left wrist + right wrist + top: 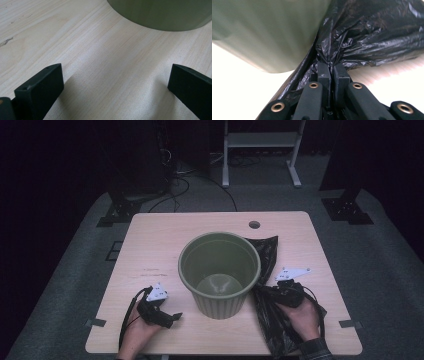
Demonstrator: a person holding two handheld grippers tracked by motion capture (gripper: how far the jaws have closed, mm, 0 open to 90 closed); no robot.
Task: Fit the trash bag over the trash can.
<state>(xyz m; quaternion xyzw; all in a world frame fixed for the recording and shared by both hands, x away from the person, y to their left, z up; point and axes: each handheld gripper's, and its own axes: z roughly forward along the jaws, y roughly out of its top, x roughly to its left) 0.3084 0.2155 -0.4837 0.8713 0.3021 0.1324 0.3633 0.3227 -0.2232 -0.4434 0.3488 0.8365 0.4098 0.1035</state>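
Table (150, 245): black bag (367, 32) pinched between right fingers (324, 75).

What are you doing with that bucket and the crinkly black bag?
A person holds a gripper in each hand at a wooden table. The right gripper has pinched shut on a crumpled black plastic bag lying beside the round green plastic bin. The left gripper rests open on the table near the bin, holding nothing.

1. The high view is dim; dark surroundings frame the lit table (150, 235).
2. The left gripper view is bright, with soft shadows.
3. The right gripper view overexposes the table; the bin (267, 32) blurs.
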